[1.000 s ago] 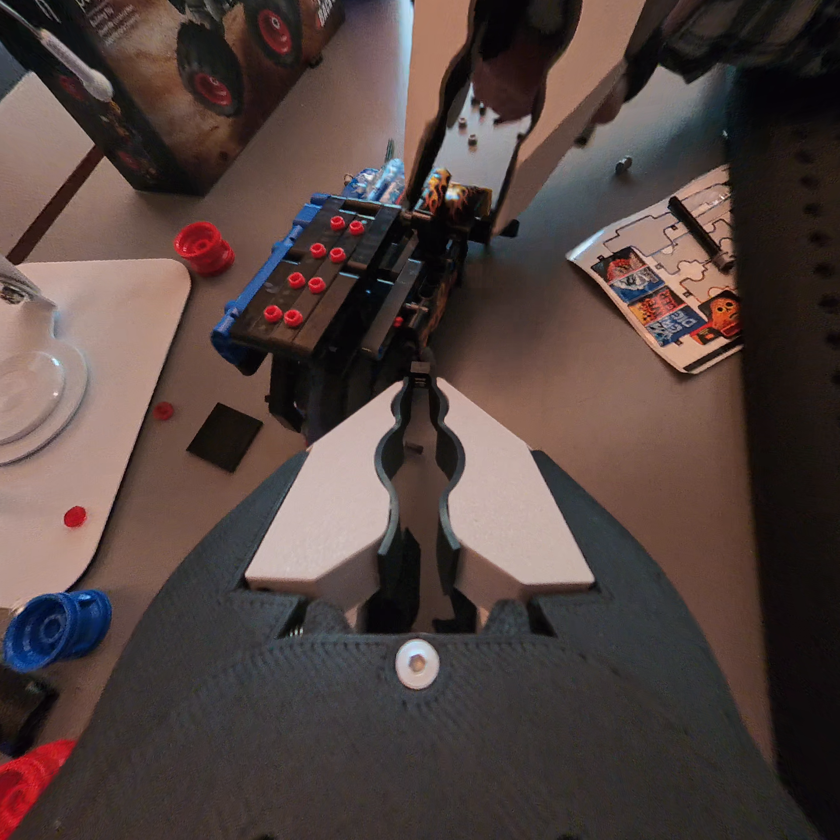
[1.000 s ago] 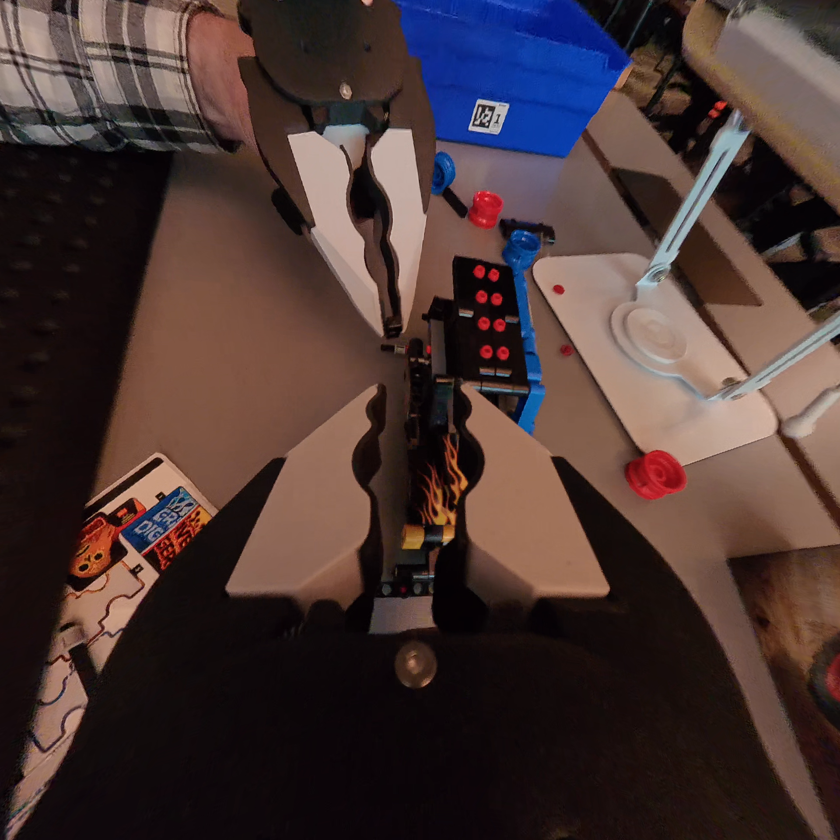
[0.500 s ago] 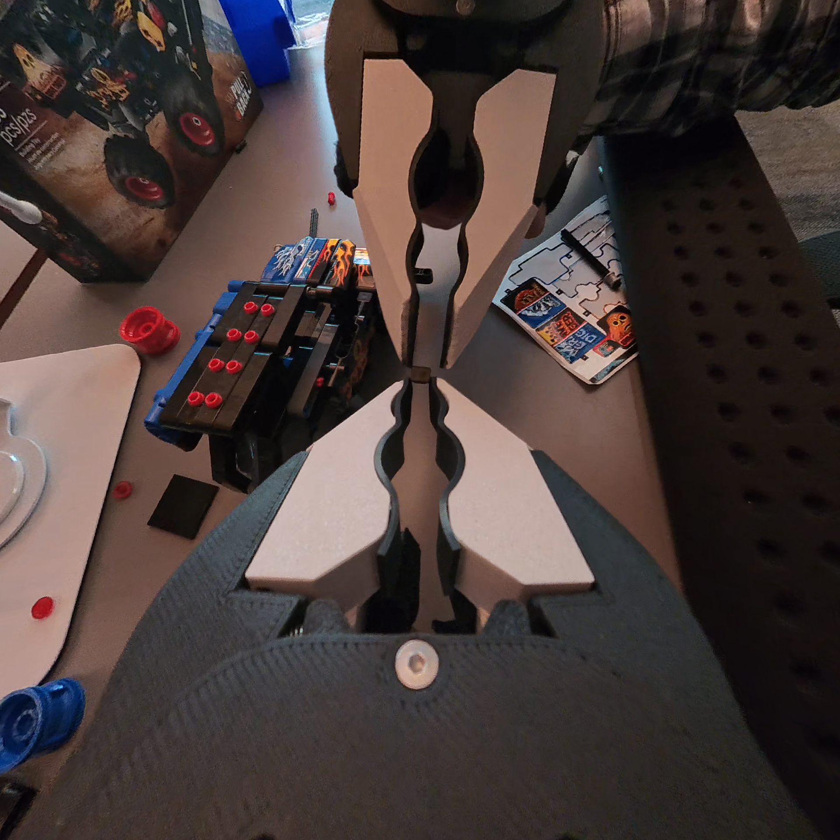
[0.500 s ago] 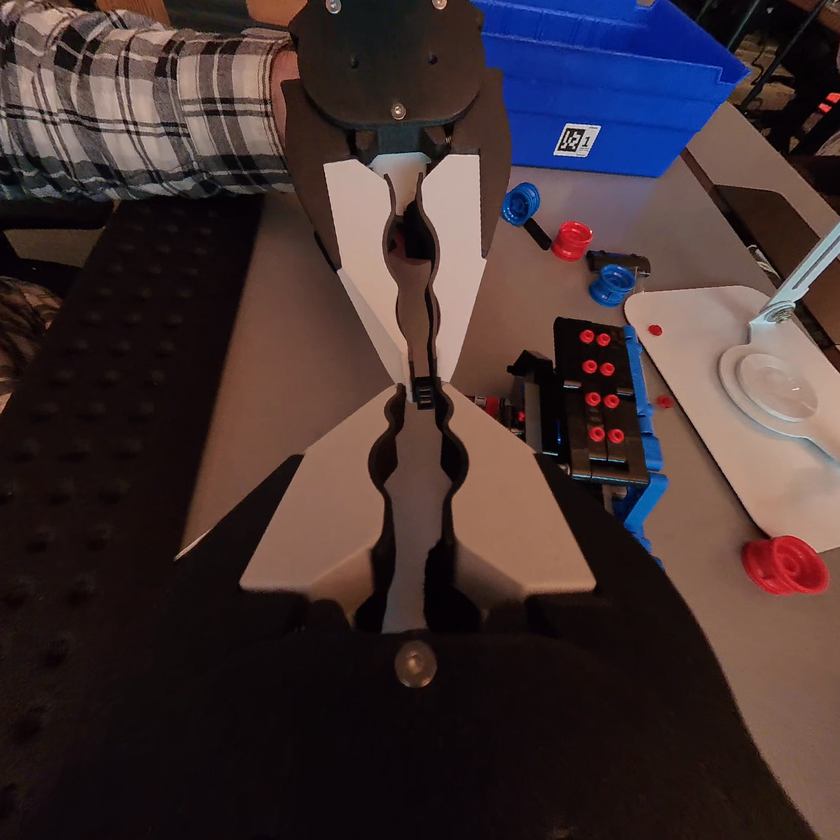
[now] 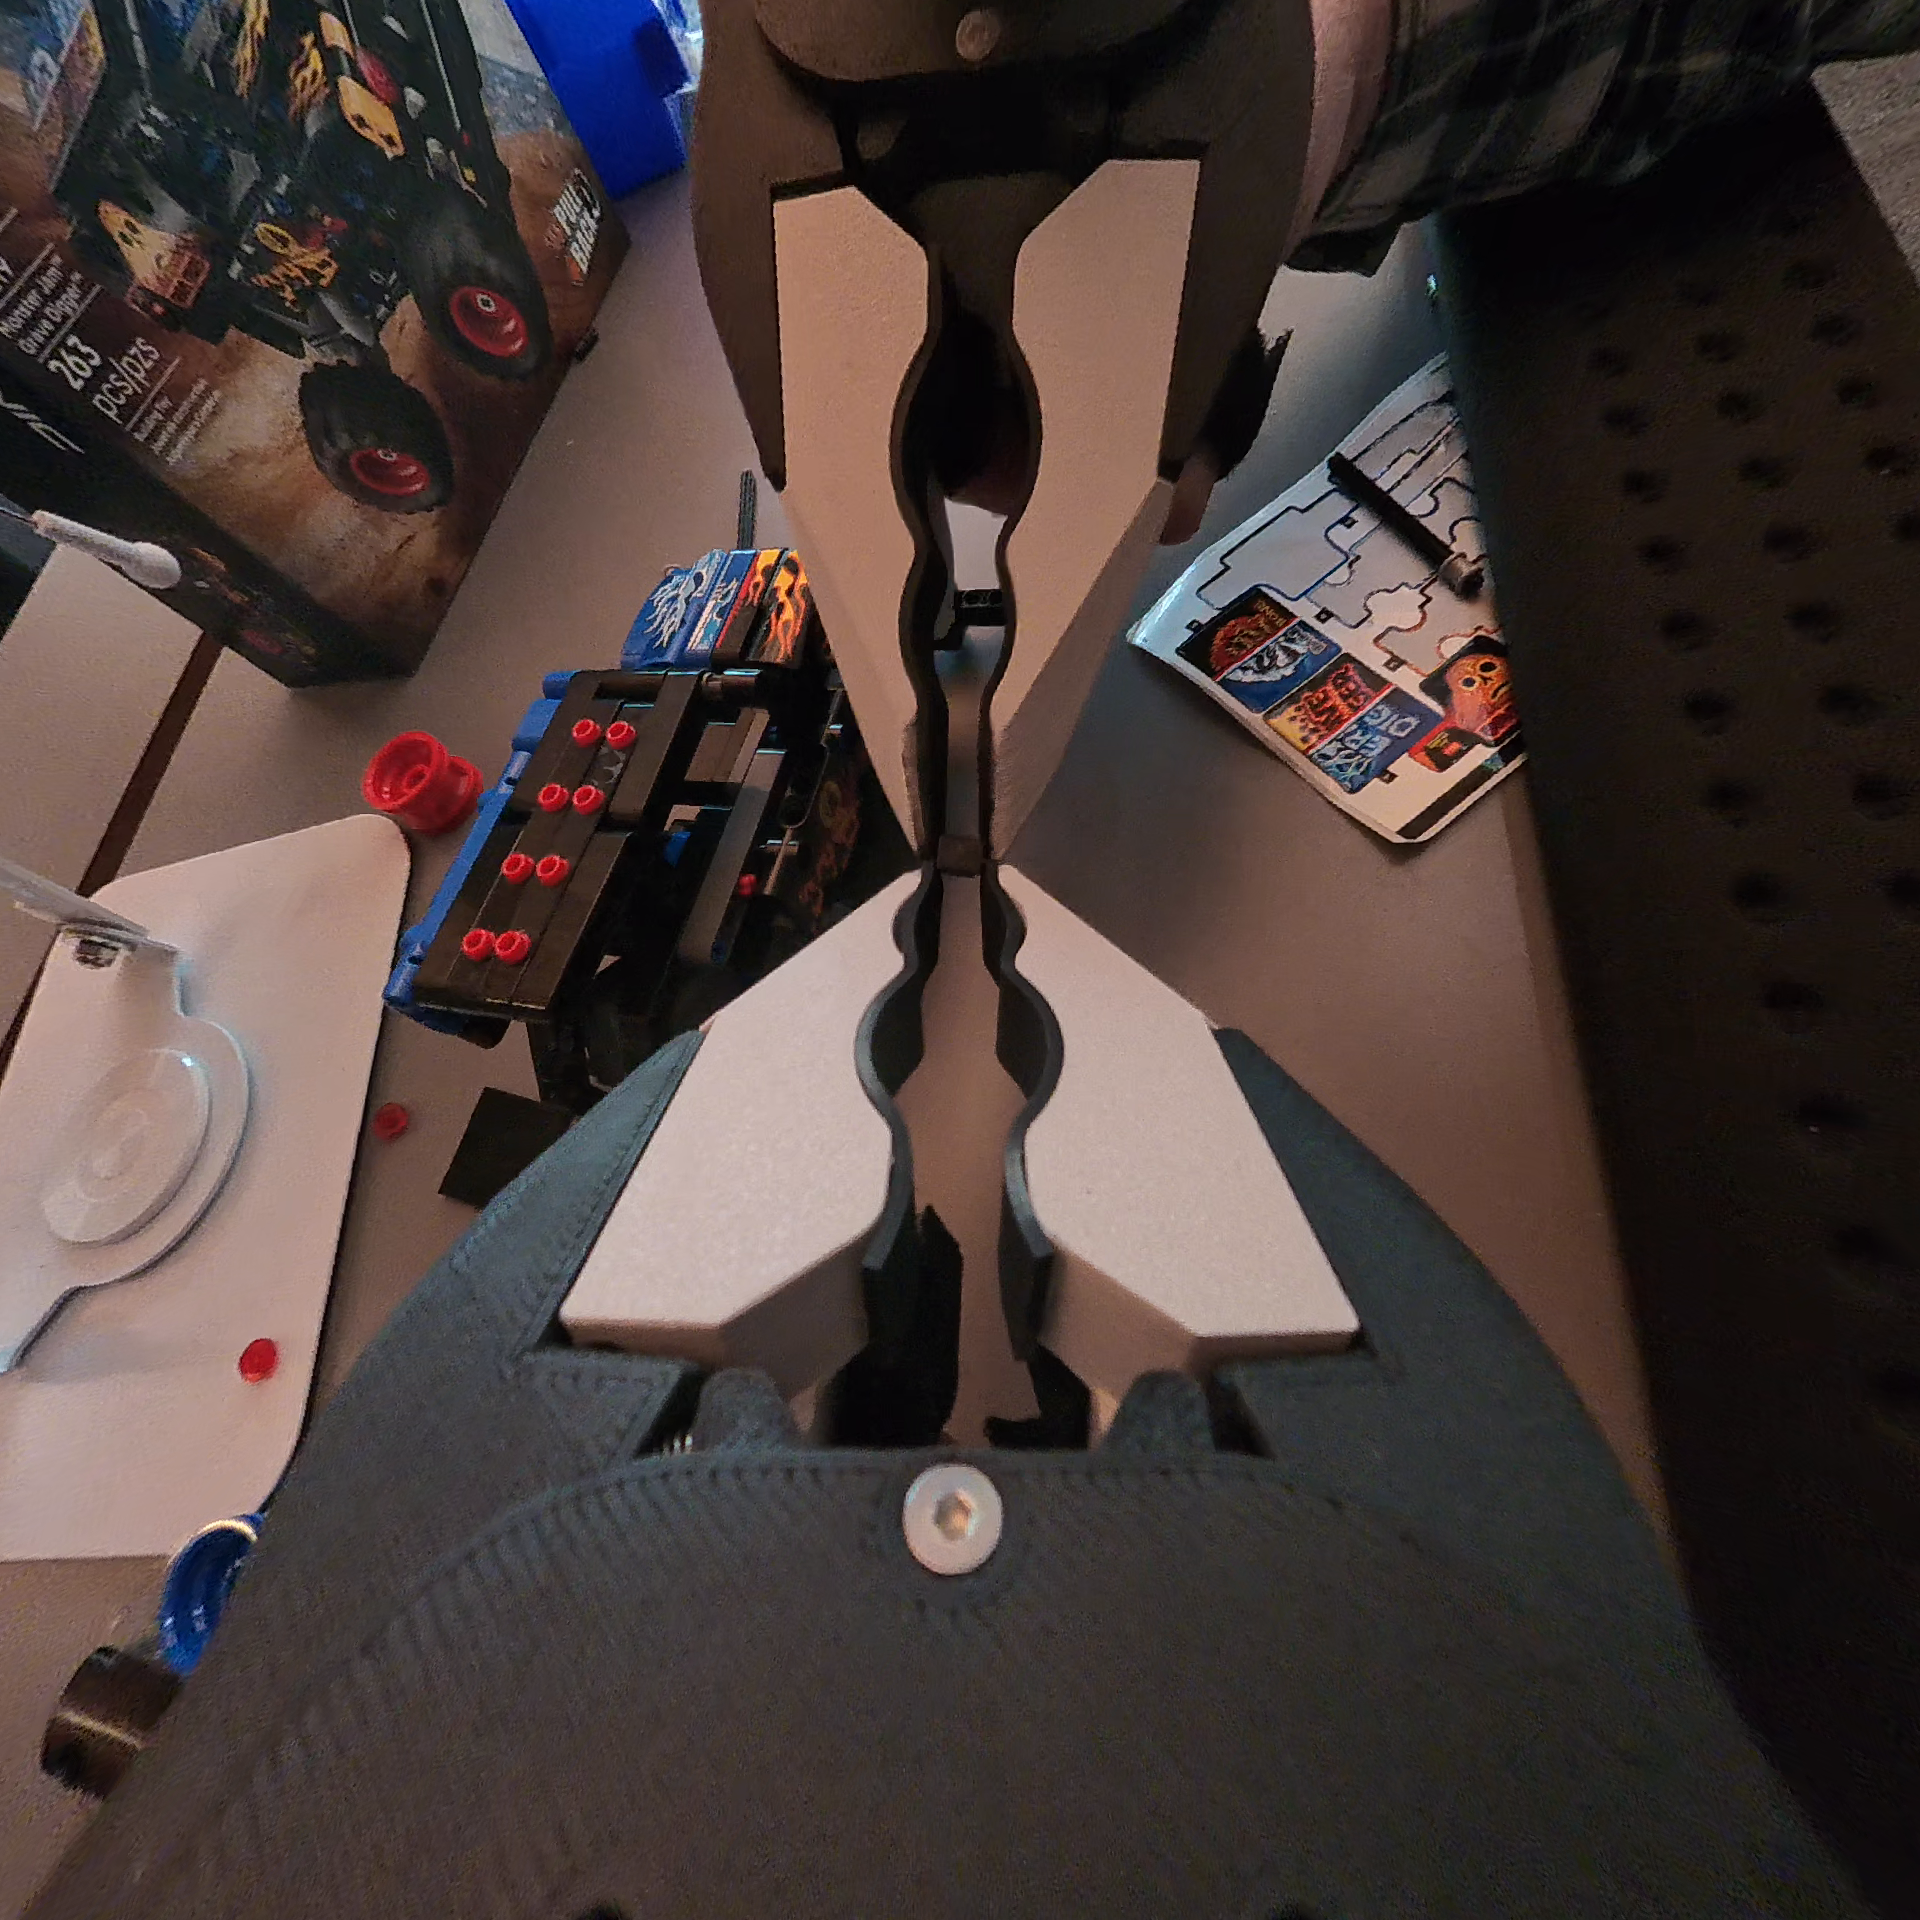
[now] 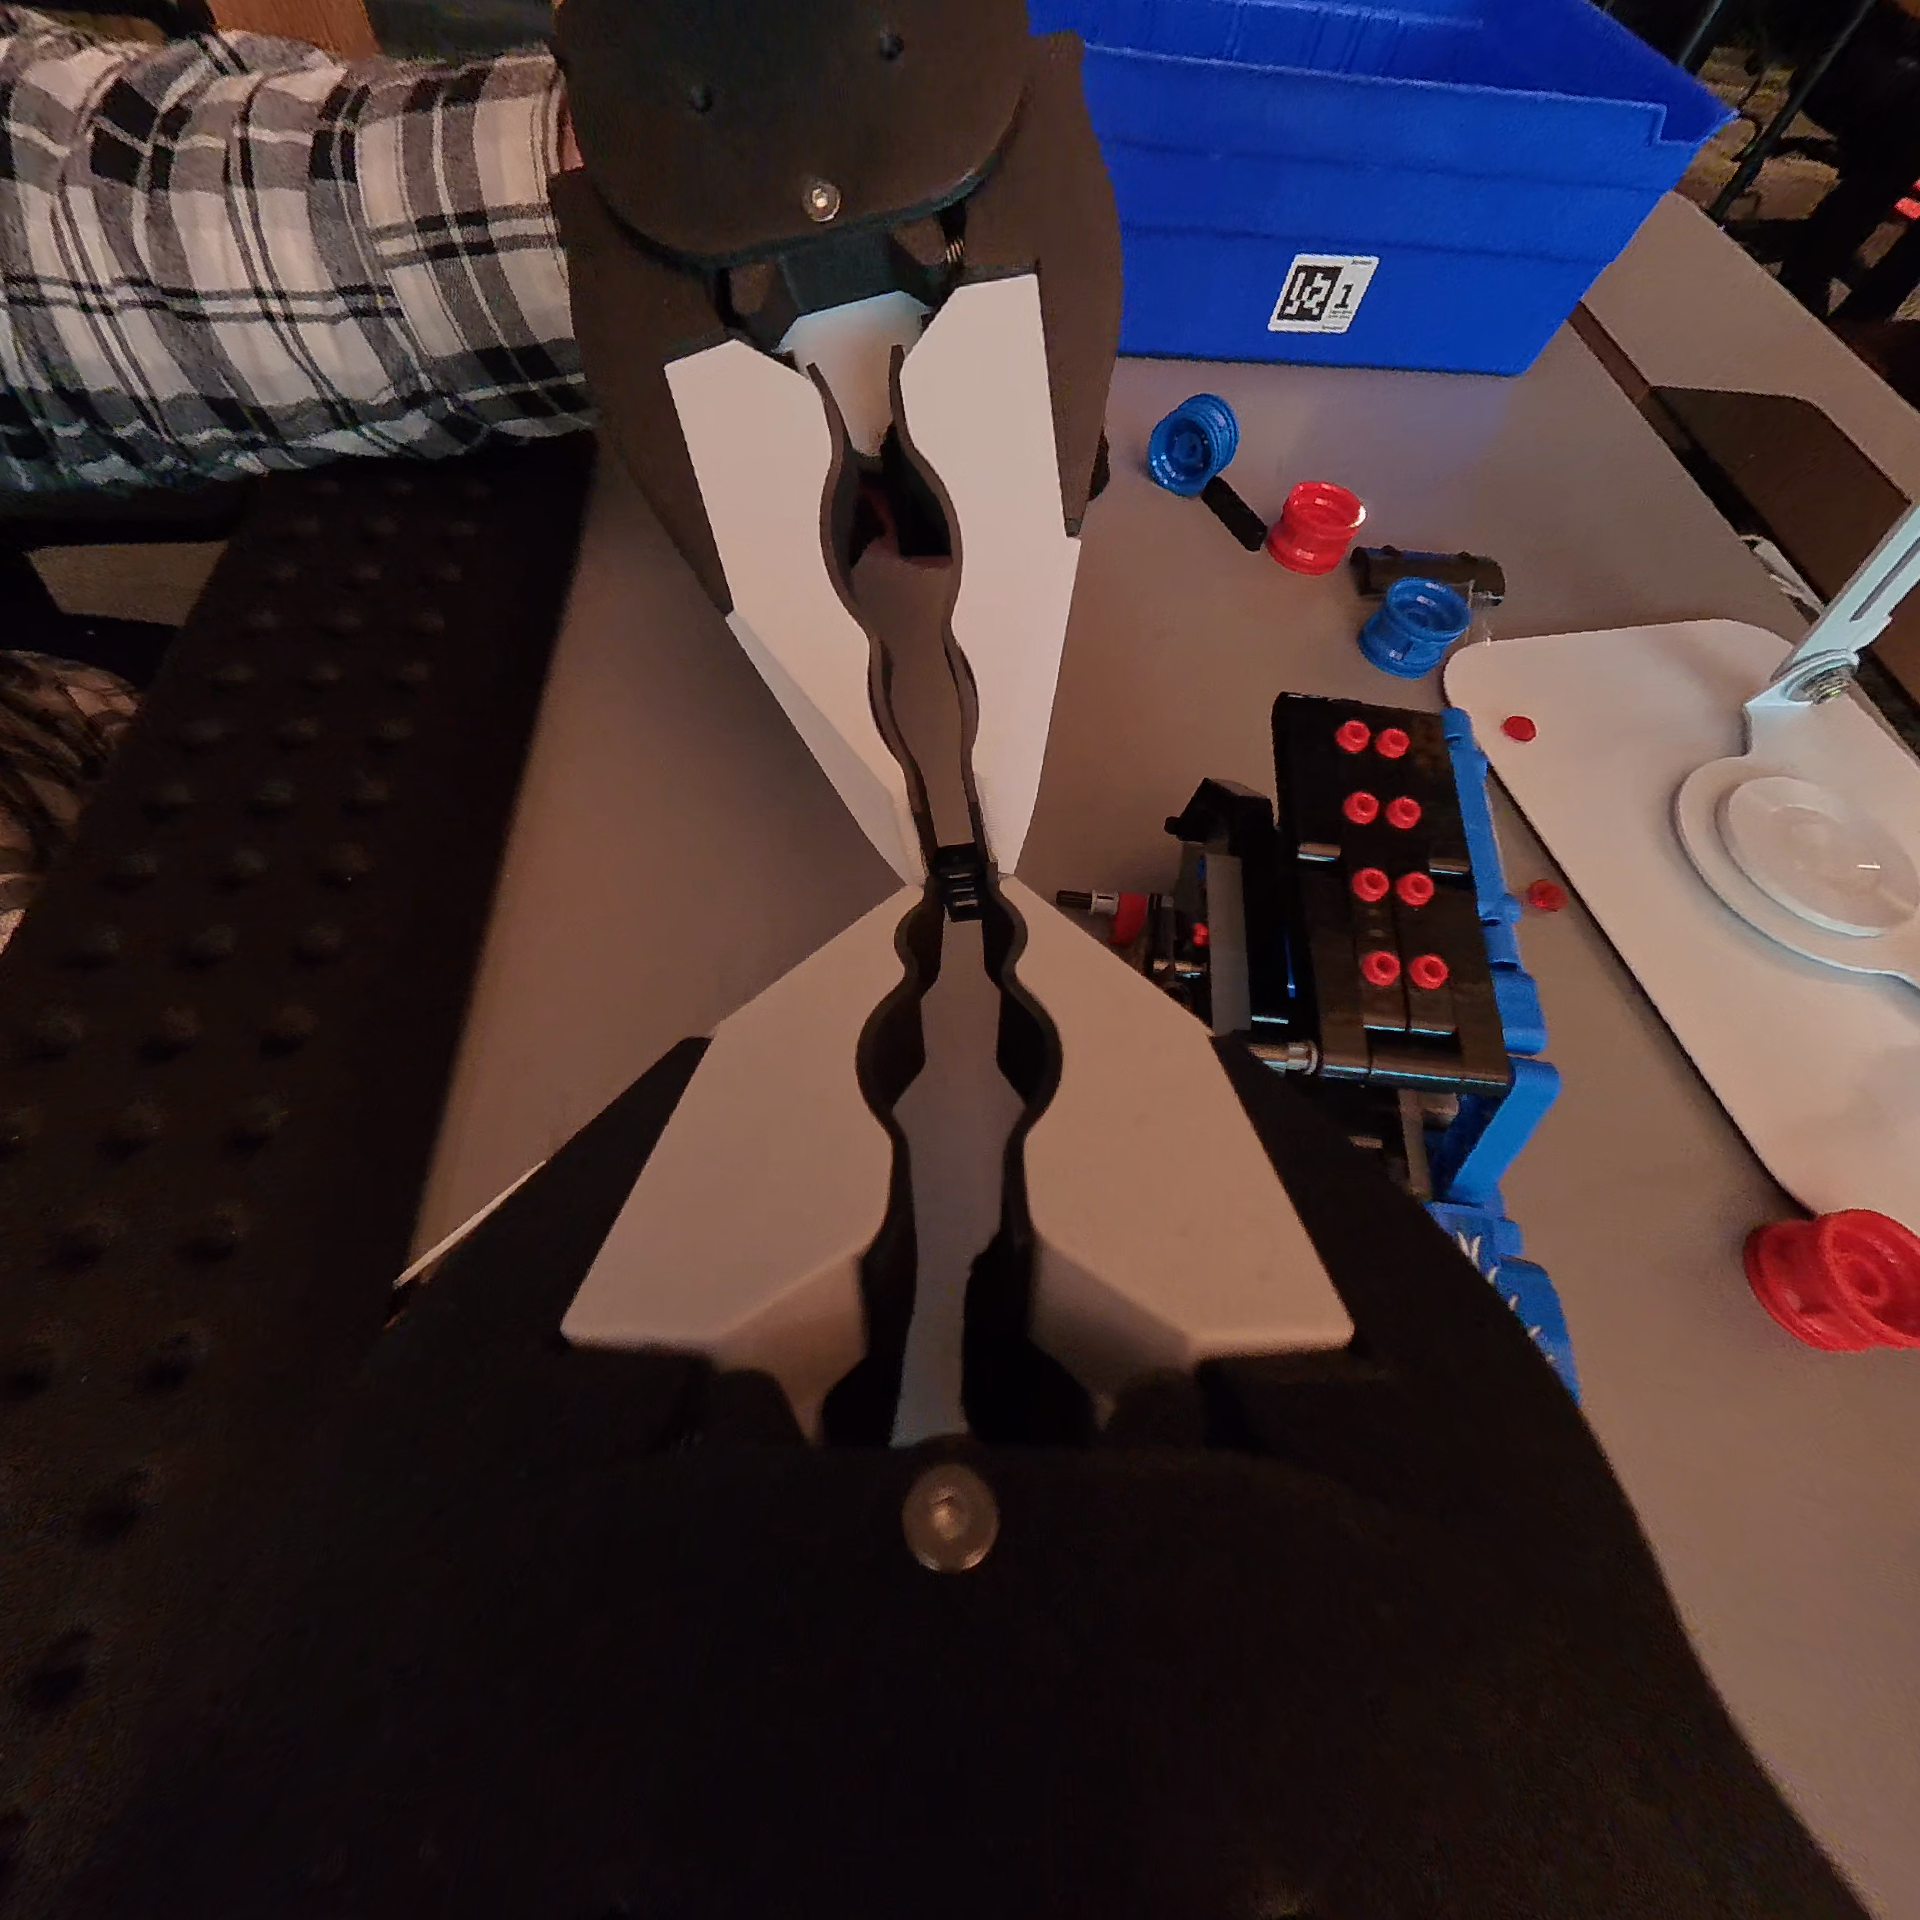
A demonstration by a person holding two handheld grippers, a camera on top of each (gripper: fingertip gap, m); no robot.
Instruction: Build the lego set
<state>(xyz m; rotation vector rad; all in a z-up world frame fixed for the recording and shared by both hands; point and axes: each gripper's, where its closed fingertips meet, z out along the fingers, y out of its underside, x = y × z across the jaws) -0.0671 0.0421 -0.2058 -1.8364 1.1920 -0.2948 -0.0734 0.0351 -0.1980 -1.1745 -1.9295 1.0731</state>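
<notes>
My left gripper (image 5: 961, 888) and right gripper (image 6: 961, 914) meet tip to tip above the table. A small black lego piece (image 5: 961, 854) is pinched between both sets of tips; it also shows in the right wrist view (image 6: 958, 883). Both grippers look shut on it. The right gripper (image 5: 961, 826) comes in from the top of the left wrist view, the left gripper (image 6: 951, 842) from the top of the right wrist view. The part-built lego truck (image 5: 582, 831), black and blue with red pins, lies on the table beside the tips (image 6: 1382, 904); neither gripper holds it.
The set's box (image 5: 260, 312) stands far left, a sticker sheet (image 5: 1340, 665) lies right. Red wheel hubs (image 5: 421, 781) (image 6: 1839, 1294), blue hubs (image 6: 1413, 623), a white magnifier stand base (image 5: 156, 1143), a blue bin (image 6: 1351, 177) and a black perforated mat (image 6: 208, 935) surround the model. My two grippers' fingertips are within a few centimetres of each other.
My right gripper let go of the truck's flame-printed side and rose to meet my left gripper. Both now pinch the small black piece, which the left one held before.
</notes>
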